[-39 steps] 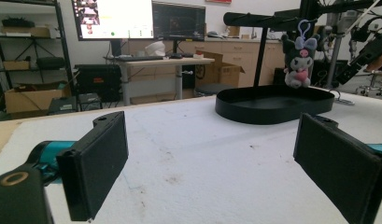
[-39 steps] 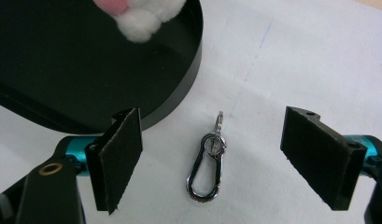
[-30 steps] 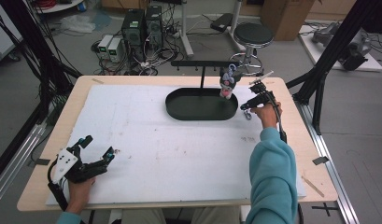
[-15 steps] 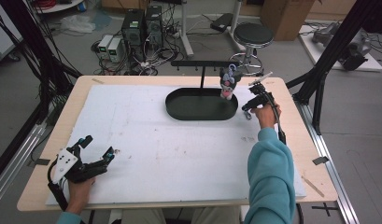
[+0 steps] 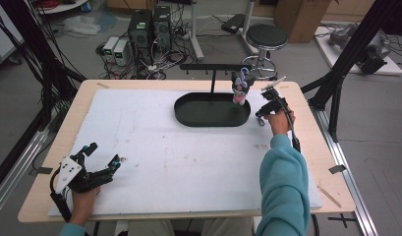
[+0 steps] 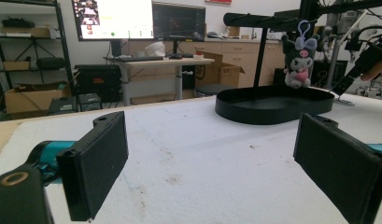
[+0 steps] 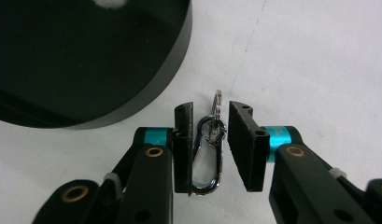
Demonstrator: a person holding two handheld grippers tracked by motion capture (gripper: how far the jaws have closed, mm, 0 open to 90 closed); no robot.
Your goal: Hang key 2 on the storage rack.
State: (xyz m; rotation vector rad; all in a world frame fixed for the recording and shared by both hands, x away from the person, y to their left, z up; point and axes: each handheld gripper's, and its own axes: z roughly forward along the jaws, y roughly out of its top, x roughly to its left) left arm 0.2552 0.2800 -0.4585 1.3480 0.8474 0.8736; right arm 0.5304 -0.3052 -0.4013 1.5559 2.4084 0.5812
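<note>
Right gripper [image 7: 210,149] jaws have just been closing around a silver carabiner clip [image 7: 208,158] lying on the white table [image 7: 319,56] just beside the black oval tray [image 7: 86,60]; pads near, not clearly pinching yet. Grasp step; next needs a firm squeeze, then lift. Clip's long axis runs along the jaws, key ring [image 7: 217,105] end pointing away. Left gripper [image 6: 212,163] idle, jaws wide apart.

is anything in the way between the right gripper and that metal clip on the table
Nothing visible. The carabiner clip lies on the white mat between the right gripper jaws, which have just been closing; a small gap remains at the right pad. The black tray sits off to one side.
</note>
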